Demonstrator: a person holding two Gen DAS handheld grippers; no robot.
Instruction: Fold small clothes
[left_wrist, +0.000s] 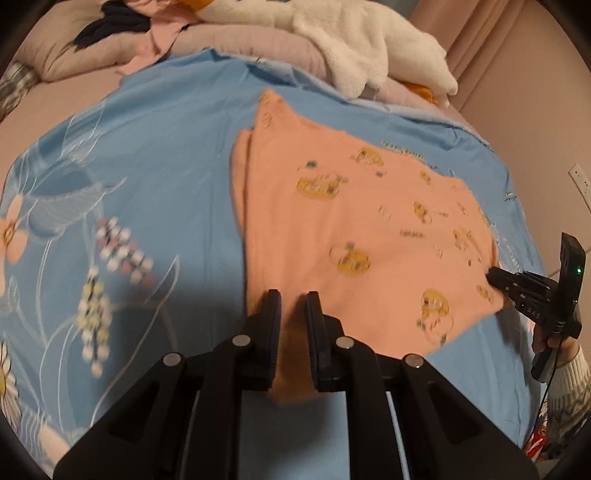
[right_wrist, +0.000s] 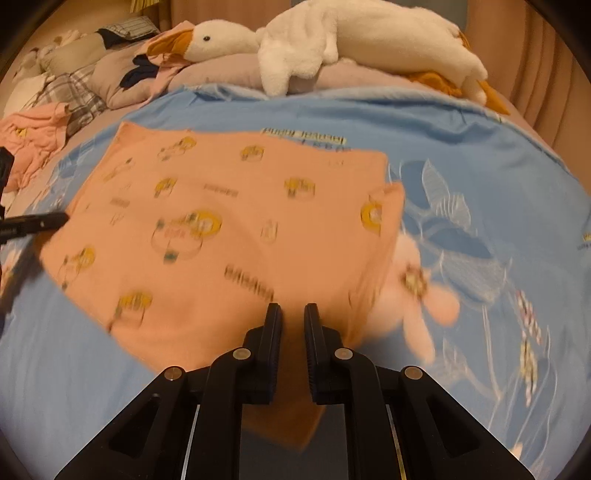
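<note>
A peach-pink small garment (left_wrist: 351, 206) printed with yellow cartoon figures lies spread on the blue floral sheet (left_wrist: 166, 147), with its left side folded double. My left gripper (left_wrist: 293, 295) is shut on the garment's near edge, and cloth shows between its fingers. In the right wrist view the same garment (right_wrist: 221, 206) fills the middle, its near edge lifted. My right gripper (right_wrist: 293, 306) is shut on that edge near the right corner. Each gripper also shows in the other's view: the right gripper (left_wrist: 493, 275) at the garment's right corner, the left gripper (right_wrist: 62, 218) at its left edge.
A white plush goose (right_wrist: 351, 33) lies across pillows at the far side of the sheet (right_wrist: 461, 147). Crumpled pink clothes (right_wrist: 33, 129) and plaid fabric sit far left. A person's knitted sleeve (left_wrist: 569, 376) holds the right gripper. A wall and curtain stand at the right.
</note>
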